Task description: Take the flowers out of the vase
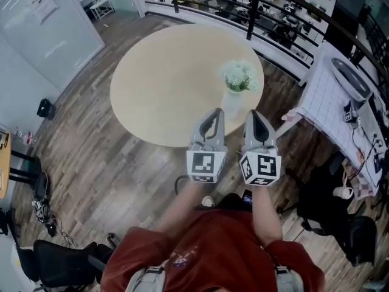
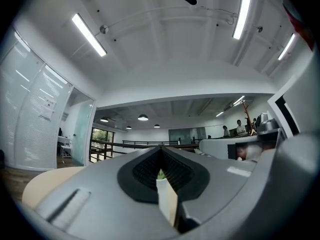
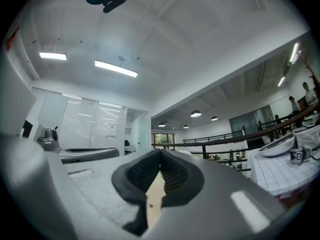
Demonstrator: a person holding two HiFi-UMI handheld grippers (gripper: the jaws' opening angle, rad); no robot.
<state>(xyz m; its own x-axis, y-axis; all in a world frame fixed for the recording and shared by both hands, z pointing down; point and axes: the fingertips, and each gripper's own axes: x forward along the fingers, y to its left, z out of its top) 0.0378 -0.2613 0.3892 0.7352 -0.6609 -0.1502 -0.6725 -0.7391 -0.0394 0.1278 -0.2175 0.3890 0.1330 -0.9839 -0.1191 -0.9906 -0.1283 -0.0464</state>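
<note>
At the near rim of the round table (image 1: 161,84), the person is holding the left gripper (image 1: 216,113) and the right gripper (image 1: 253,114) side by side, both pointing roughly level. Each pair of jaws is sitting pressed together with nothing between them, and only a sliver of scenery is showing through the hollow behind the tips. Just beyond those tips, the pale vase (image 1: 231,104) is standing upright between the two grippers' lines, close to the table's right-hand edge. The likeliest trouble is that tongs arriving this narrow are going to bump the vase rather than straddle anything, so they are needing to open first. The vase is looking slim and light, so a nudge from either side could be tipping it, and this near the edge it could be rolling onto the wooden floor (image 1: 121,163). Above it, the white and green flowers (image 1: 239,76) are bunching loosely. Pinching the blossoms instead of the stems would be crushing them. Pulling the stems while nothing is steadying the vase could be dragging it up with them. Whether it is holding water cannot be told.
</note>
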